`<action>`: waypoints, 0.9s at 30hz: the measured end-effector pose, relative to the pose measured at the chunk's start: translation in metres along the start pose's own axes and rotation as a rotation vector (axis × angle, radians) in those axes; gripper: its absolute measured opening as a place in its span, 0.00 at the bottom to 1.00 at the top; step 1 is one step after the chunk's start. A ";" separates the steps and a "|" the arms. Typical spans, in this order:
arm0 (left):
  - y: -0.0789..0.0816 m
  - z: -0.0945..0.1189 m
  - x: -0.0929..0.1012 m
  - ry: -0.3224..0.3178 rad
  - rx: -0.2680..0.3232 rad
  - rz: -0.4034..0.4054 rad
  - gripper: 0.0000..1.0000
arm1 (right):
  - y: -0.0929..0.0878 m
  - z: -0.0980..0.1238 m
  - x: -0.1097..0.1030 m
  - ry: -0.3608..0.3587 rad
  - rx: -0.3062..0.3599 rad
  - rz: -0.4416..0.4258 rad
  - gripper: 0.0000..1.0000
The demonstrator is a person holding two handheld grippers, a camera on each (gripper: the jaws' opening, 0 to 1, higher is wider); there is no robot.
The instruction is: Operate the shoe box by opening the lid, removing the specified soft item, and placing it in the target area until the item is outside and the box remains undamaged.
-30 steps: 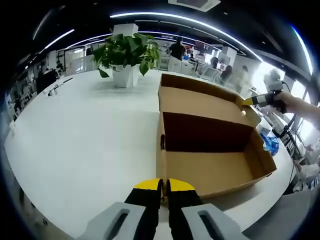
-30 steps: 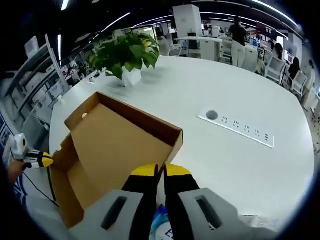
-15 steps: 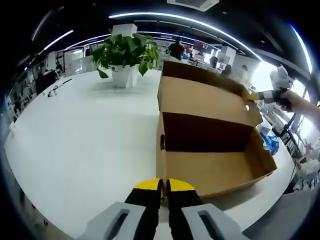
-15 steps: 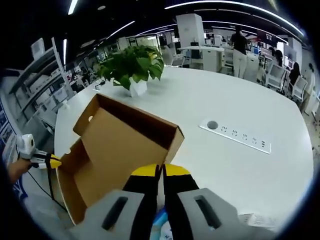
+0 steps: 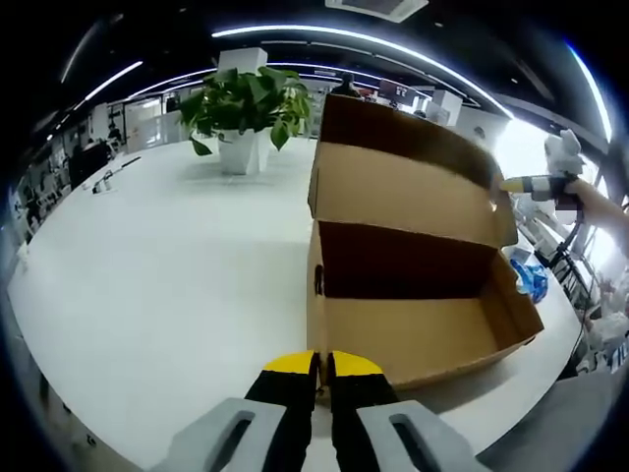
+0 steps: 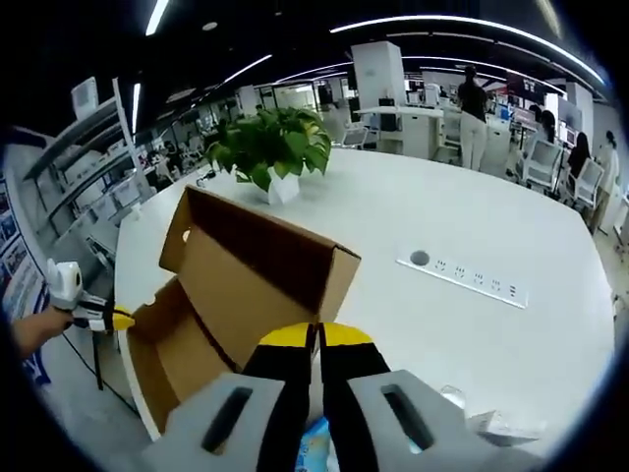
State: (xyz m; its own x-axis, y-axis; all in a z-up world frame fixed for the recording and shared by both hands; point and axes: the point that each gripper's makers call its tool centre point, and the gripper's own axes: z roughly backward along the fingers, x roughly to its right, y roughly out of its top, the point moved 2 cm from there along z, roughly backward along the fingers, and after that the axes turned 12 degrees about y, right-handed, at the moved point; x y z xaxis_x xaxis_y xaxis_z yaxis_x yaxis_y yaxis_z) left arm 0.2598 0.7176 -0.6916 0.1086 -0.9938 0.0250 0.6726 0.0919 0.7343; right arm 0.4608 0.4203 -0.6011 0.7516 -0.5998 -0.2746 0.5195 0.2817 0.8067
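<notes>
At nine o'clock sits the potted plant (image 5: 246,108). My left gripper (image 5: 320,366) is pinched on the shoe box (image 5: 413,324) wall, I reckon to steady it. At two o'clock my right gripper (image 5: 526,184), jaws together, props the lid (image 5: 403,192) up. The blue soft item (image 5: 532,282) lies just outside at three o'clock.

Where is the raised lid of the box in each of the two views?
Left gripper view: the lid stands up right of centre, in the upper half, behind the open box.
Right gripper view: the lid rises left of centre, above the shut right gripper.
Shared landmark: the potted plant on the white table, upper left of the lid in the left gripper view, just above it in the right gripper view.
</notes>
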 end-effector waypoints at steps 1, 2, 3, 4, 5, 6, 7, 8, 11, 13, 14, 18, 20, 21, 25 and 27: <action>0.000 0.000 0.000 0.000 0.001 0.000 0.03 | 0.000 0.001 -0.001 0.000 0.002 0.001 0.00; 0.000 0.000 0.000 -0.001 0.001 0.000 0.03 | 0.000 0.002 -0.002 -0.001 0.008 0.002 0.00; 0.000 0.000 0.000 -0.001 0.002 -0.001 0.03 | 0.000 0.004 -0.004 -0.002 0.012 0.002 0.00; 0.000 0.000 0.000 -0.001 0.003 -0.002 0.04 | -0.001 0.005 -0.006 -0.004 0.018 0.005 0.00; 0.000 0.001 0.000 -0.001 0.003 -0.002 0.04 | -0.001 0.006 -0.007 -0.005 0.019 0.006 0.00; 0.000 0.001 0.001 -0.002 0.005 -0.004 0.04 | -0.001 0.009 -0.010 -0.007 0.028 0.007 0.00; 0.000 0.001 0.001 -0.002 0.005 -0.005 0.04 | -0.001 0.009 -0.011 -0.008 0.030 0.007 0.00; 0.000 0.001 0.001 -0.003 0.005 -0.007 0.04 | -0.002 0.011 -0.014 -0.010 0.034 0.011 0.00; 0.000 0.001 0.001 -0.004 0.007 -0.012 0.04 | -0.004 0.016 -0.020 -0.016 0.043 0.024 0.00; 0.000 0.002 0.001 -0.005 0.007 -0.012 0.04 | -0.006 0.019 -0.024 -0.018 0.048 0.030 0.00; 0.000 0.002 0.001 -0.005 0.007 -0.015 0.04 | -0.006 0.020 -0.026 -0.018 0.050 0.033 0.00; 0.000 0.002 0.001 -0.007 0.010 -0.019 0.04 | -0.009 0.025 -0.034 -0.024 0.057 0.055 0.01; 0.000 0.002 0.001 -0.008 0.011 -0.019 0.04 | -0.011 0.027 -0.038 -0.027 0.061 0.060 0.01; 0.000 0.002 0.000 -0.008 0.012 -0.020 0.04 | -0.012 0.028 -0.040 -0.028 0.063 0.062 0.01; 0.000 0.002 0.000 -0.011 0.011 -0.019 0.04 | -0.015 0.032 -0.045 -0.028 0.071 0.062 0.01; 0.000 0.003 0.000 -0.019 0.005 -0.012 0.04 | -0.018 0.034 -0.049 -0.029 0.077 0.066 0.01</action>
State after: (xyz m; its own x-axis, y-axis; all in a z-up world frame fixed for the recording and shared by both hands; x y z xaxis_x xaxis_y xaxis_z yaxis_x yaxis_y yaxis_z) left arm 0.2577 0.7172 -0.6896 0.0859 -0.9959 0.0290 0.6700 0.0793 0.7381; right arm 0.4008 0.4194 -0.5845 0.7703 -0.6039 -0.2049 0.4357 0.2639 0.8605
